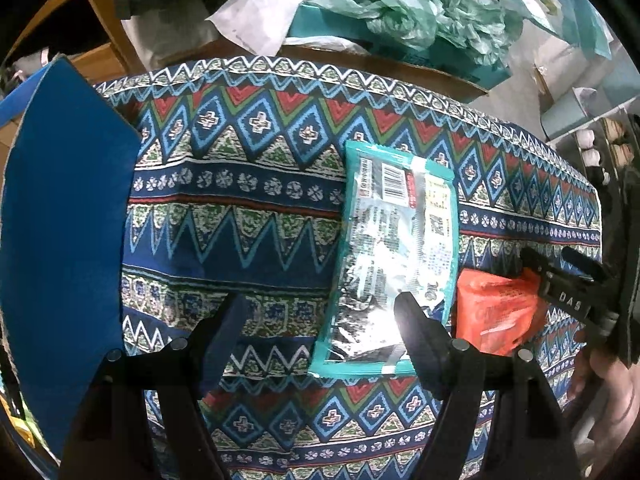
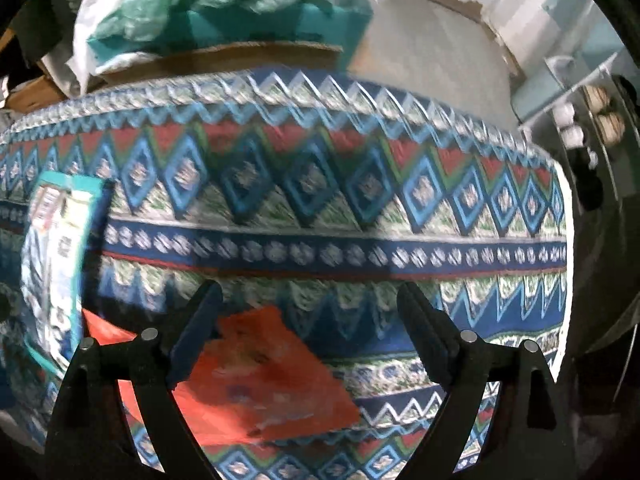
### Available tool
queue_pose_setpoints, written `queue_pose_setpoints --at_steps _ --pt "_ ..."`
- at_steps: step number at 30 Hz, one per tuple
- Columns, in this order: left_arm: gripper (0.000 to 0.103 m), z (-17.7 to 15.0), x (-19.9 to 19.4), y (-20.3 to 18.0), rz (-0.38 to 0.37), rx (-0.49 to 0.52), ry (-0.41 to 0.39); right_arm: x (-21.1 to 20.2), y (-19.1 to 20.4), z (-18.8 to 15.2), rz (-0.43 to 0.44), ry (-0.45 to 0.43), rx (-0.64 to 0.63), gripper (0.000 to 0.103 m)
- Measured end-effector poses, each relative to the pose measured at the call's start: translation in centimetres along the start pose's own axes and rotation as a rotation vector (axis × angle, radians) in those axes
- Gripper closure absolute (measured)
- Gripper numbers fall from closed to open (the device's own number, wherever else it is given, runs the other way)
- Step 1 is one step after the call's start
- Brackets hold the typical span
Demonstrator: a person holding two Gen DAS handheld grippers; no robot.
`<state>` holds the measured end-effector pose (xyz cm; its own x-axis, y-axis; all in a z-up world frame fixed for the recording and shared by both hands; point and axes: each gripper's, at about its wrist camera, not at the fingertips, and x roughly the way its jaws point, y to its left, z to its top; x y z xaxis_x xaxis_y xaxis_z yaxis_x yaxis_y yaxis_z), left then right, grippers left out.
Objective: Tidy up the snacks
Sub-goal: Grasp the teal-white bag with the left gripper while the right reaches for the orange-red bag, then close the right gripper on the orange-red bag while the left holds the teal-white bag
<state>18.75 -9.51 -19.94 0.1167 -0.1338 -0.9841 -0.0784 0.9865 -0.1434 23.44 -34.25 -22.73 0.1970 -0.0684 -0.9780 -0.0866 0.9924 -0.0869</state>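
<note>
Hovering wide open: left gripper [image 1: 320, 320] above teal snack packet [image 1: 394, 256], right gripper [image 2: 310, 312] over blurred, seemingly unheld orange packet [image 2: 260, 376].

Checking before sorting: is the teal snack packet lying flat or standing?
Flat: the teal snack packet lies back-side up on the patterned cloth, barcode showing.

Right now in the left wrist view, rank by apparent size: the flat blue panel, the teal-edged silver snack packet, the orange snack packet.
1. Flat blue panel, though nearness may inflate it.
2. Teal-edged silver snack packet.
3. Orange snack packet, partly hidden.
</note>
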Motion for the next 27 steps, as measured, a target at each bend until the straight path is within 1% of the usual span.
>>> queue_pose_setpoints --at_steps 4,7,13,15,17,19,21,23,26,27 --pt "0.026 -0.3 0.2 -0.8 0.002 0.024 0.003 0.5 -1.7 -2.0 -0.007 0.045 -0.009 0.015" --pt "0.026 -0.8 0.3 -1.3 0.003 0.035 0.009 0.5 -2.9 -4.2 -0.021 0.071 0.0 0.015" --pt "0.026 -1.7 -0.2 -2.4 -0.002 0.064 0.002 0.0 -5.1 -8.8 0.01 0.123 0.058 0.015" --pt "0.026 -1.9 -0.5 -2.7 -0.005 0.069 -0.002 -0.4 -5.7 -9.9 0.01 0.116 0.074 0.015" --pt "0.026 -2.1 -0.9 -2.9 -0.011 0.073 -0.009 -1.6 -6.6 -10.8 0.015 0.075 0.114 0.015" --pt "0.023 -2.2 -1.0 -3.2 -0.015 0.079 -0.017 -2.9 -7.6 -11.5 0.068 0.03 0.161 0.015" --pt "0.022 -2.3 -1.0 -3.3 -0.015 0.085 -0.025 -4.0 -7.7 -11.8 0.152 -0.004 0.194 0.014" --pt "0.022 -2.3 -0.8 -3.3 -0.016 0.088 -0.024 -4.2 -7.3 -11.8 0.239 -0.005 0.204 0.014" --pt "0.022 -2.3 -0.4 -3.3 -0.032 0.085 -0.017 -3.5 -6.3 -11.5 0.324 0.012 0.214 0.014" --pt "0.022 -2.3 -0.3 -3.2 -0.036 0.083 -0.018 -3.3 -5.6 -11.4 0.337 0.016 0.212 0.014"
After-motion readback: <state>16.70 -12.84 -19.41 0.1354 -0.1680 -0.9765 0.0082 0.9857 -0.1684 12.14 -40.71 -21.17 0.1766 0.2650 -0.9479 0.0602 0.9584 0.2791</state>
